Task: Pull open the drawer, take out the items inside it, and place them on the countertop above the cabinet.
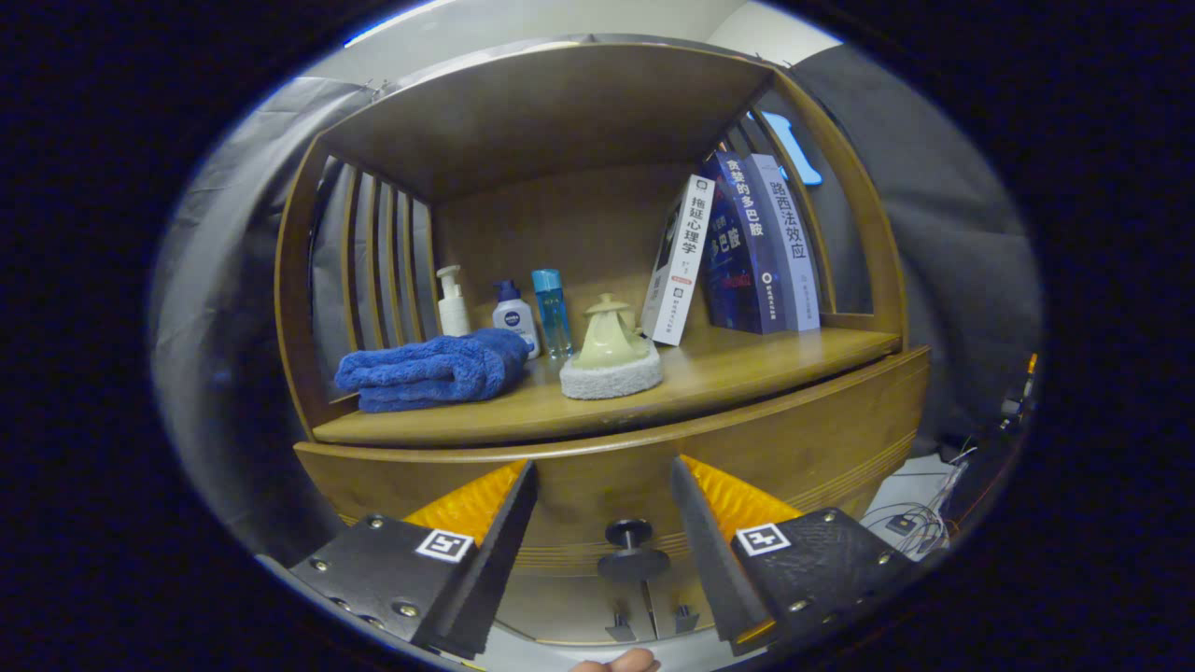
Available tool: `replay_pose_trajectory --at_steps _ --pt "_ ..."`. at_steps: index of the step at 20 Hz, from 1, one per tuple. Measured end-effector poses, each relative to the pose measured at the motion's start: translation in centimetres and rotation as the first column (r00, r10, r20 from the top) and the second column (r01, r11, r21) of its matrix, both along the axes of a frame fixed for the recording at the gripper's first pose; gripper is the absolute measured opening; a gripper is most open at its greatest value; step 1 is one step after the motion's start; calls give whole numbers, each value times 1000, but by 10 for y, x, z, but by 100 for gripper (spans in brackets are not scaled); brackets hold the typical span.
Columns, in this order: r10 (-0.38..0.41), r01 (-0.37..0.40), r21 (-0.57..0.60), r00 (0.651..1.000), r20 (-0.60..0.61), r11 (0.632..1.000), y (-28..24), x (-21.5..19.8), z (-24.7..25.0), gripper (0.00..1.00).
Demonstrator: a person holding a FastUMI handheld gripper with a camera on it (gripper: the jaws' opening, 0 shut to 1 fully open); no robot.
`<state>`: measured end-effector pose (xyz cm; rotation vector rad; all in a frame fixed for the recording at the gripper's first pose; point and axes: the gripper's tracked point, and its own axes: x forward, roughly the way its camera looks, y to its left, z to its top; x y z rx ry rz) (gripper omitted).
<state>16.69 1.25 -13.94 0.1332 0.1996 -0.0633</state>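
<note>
A wooden cabinet stands ahead with its drawer front [803, 443] closed. A dark round knob [631, 549] juts from the drawer front, low between my fingers and a little beyond their tips. My gripper [605, 478] is open, with nothing between its fingers. The countertop [747, 359] above the drawer carries a folded blue towel [431, 371] on the left and a pale scrubber with a grey pad [611, 359] in the middle. The drawer's contents are hidden.
Three bottles [512, 315] stand at the back of the countertop behind the towel. Three books [738, 247] lean at the right. A wooden hood with slatted sides [378, 257] arches over the countertop. Smaller knobs [618, 625] show below. Cables [920, 523] lie on the floor at the right.
</note>
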Motion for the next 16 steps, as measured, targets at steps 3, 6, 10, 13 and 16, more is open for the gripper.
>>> replay_pose_trajectory --at_steps 3,6,10,13,16 --pt "8 -8 20 1000 4 1000 -2 7 -1 88" --pt "5 -6 25 1000 26 1000 -2 7 -2 88" --pt "7 -7 24 1000 28 1000 -2 7 -3 88" --pt "10 -10 17 1000 22 1000 -3 6 -3 87" --pt "12 -12 17 1000 11 1000 -3 7 -4 86"
